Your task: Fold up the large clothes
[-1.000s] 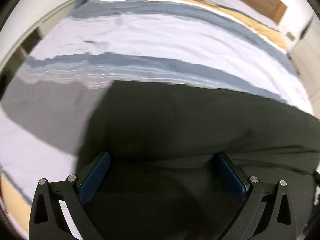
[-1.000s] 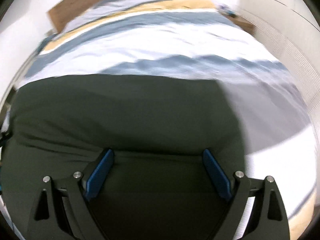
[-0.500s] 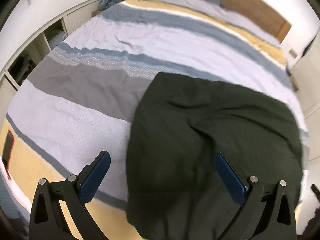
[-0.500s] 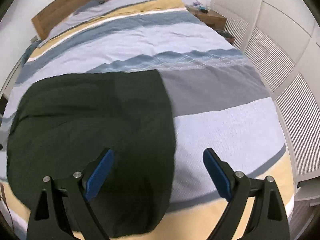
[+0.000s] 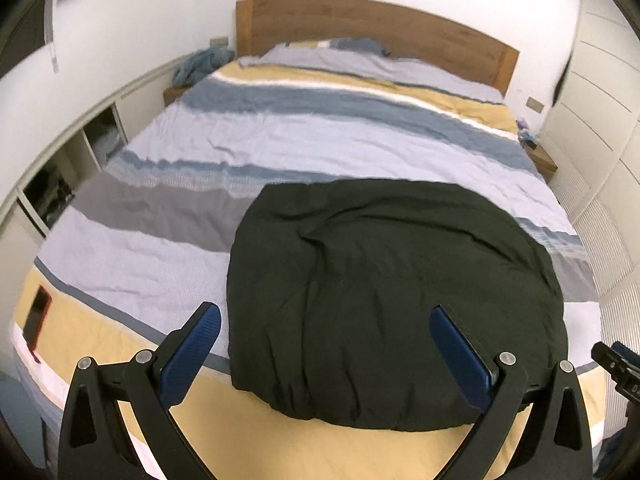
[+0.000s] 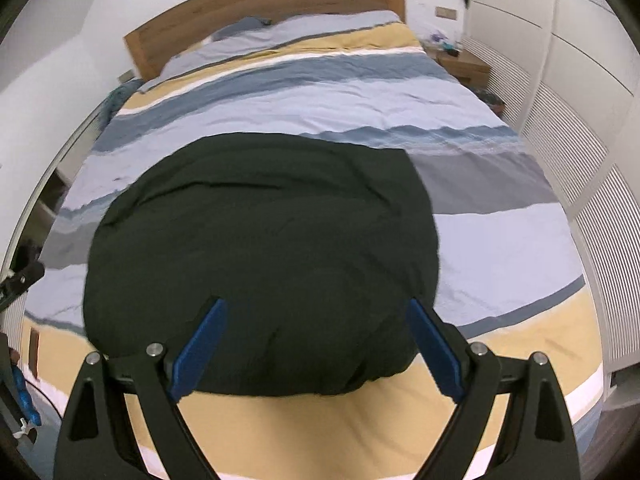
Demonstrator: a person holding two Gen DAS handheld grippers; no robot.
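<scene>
Dark green garment (image 5: pixel 392 292) lies folded into a rounded slab near the foot of the bed (image 5: pixel 304 136), on the striped cover, with its near edge on the yellow band. Both tools hang above it and touch nothing. The left gripper (image 5: pixel 324 354) has its blue pads spread wide and empty; the garment sits below and ahead of it, off toward its right finger, whose pad overlaps the cloth's near right part in the view while the left pad shows over bare cover. The right gripper (image 6: pixel 316 344) is likewise wide open with nothing between its pads; the garment lies straight ahead and below, filling the gap between the fingers and spreading further toward the left finger's side.

My reading is that one fold has just been laid down and the hands are clear of the cloth, so the step in hand is the pause between folds, or the end of the job. The slab looks puffy and creased, with a ridge running across its middle. A further fold would call for both grippers to come down to one edge, probably the near corners, pinch through all layers, and carry that edge over evenly so the layers do not slide apart.
</scene>
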